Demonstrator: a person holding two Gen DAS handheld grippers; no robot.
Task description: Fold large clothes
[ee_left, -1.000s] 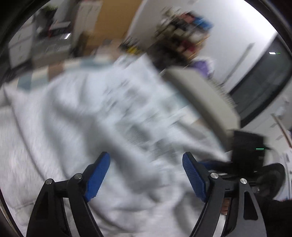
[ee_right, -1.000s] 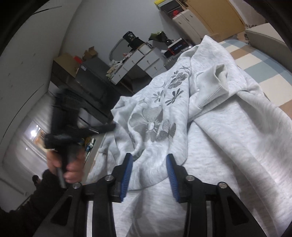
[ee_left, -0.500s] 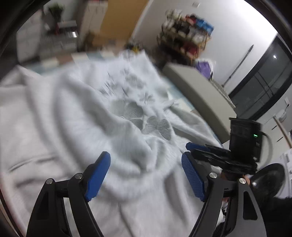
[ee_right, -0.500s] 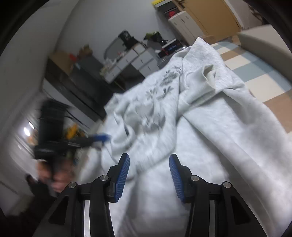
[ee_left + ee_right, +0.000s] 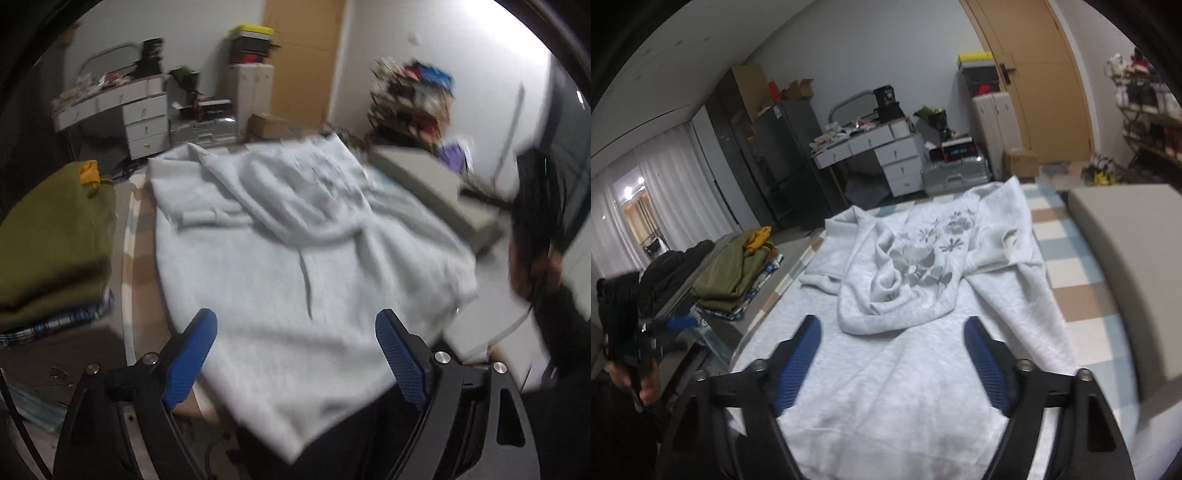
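Note:
A light grey sweatshirt (image 5: 905, 387) with a grey flower print (image 5: 916, 258) lies spread on a checked mat (image 5: 1067, 266), its upper part folded down in a rumpled heap. My right gripper (image 5: 892, 326) hovers over the lower part, jaws opening, nothing between the blue pads (image 5: 798, 362). In the left wrist view the same sweatshirt (image 5: 295, 258) fills the middle, blurred. My left gripper (image 5: 295, 325) hangs above its near hem, jaws opening and empty. The left gripper's blue fingertip (image 5: 679, 323) also shows at the far left of the right wrist view, held in a hand (image 5: 646, 384).
A pile of olive green folded clothes (image 5: 51, 243) sits left of the mat, also seen from the right wrist (image 5: 735, 269). A grey cushion block (image 5: 1126, 258) borders the right side. White drawers (image 5: 897, 158) and a silver suitcase (image 5: 955, 173) stand beyond.
The right gripper had a fold of the printed part between its fingers; it has let go, spread wide and drawn back upward. The left gripper swung back, so the whole garment shows.

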